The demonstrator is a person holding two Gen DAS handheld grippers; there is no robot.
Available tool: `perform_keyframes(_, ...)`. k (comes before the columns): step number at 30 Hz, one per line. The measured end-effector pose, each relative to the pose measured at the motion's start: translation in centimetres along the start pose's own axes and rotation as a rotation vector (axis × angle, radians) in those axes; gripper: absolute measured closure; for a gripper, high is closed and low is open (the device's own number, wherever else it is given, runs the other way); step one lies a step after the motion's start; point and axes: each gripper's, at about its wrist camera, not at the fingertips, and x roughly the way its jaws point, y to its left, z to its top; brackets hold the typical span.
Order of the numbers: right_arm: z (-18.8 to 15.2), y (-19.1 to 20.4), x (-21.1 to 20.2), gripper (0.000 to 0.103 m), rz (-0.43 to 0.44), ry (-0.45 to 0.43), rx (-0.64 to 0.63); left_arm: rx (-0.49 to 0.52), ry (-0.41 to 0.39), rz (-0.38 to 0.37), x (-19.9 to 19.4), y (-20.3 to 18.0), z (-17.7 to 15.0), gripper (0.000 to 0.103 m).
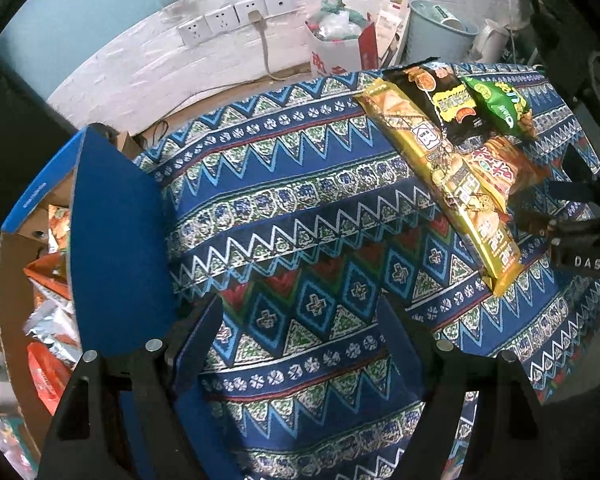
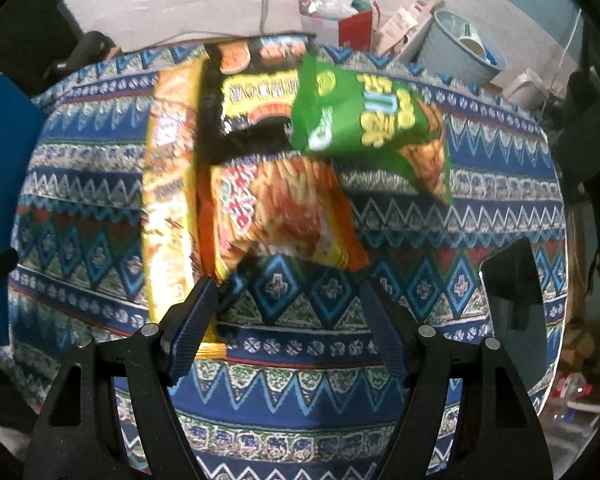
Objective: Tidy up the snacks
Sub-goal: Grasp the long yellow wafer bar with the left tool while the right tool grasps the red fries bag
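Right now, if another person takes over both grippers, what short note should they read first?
Left gripper: open, empty, above the patterned tablecloth.
Right gripper: open, empty, just short of the orange snack bag.
On the table: long yellow packet, black bag, green bag, orange bag, overlapping in one pile.
Cardboard box at the left table edge already holds several snack packs.
Left: the four packets, seemingly bound for the box.

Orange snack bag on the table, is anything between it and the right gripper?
Nothing visible. The right gripper hangs open just short of the orange snack bag, with only bare patterned tablecloth between. The long yellow packet lies beside its left finger, not across the path.
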Motion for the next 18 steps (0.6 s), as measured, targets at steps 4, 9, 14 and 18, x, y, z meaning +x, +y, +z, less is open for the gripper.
perform_keyframes(4, -0.4, 0.8, 1.3, 0.03, 0.004, 0.032, -0.027, 0.003, 0.042, -0.017, 0.9, -0.6, 0.0, 0.022)
perform_keyframes(9, -0.5, 2.2, 1.8, 0.03, 0.038, 0.042, -0.059, 0.024, 0.038, -0.004, 0.8, -1.1, -0.2, 0.022)
perform_keyframes(14, -0.6, 4.3, 1.8, 0.03, 0.093, 0.045, -0.084, -0.001, 0.04, -0.012, 0.6, -0.4, 0.0, 0.022)
perform_keyframes(18, -0.6, 5.8, 1.6, 0.03, 0.128, 0.039, -0.108, -0.033, 0.048, -0.017, 0.7, 0.3, 0.2, 0.022)
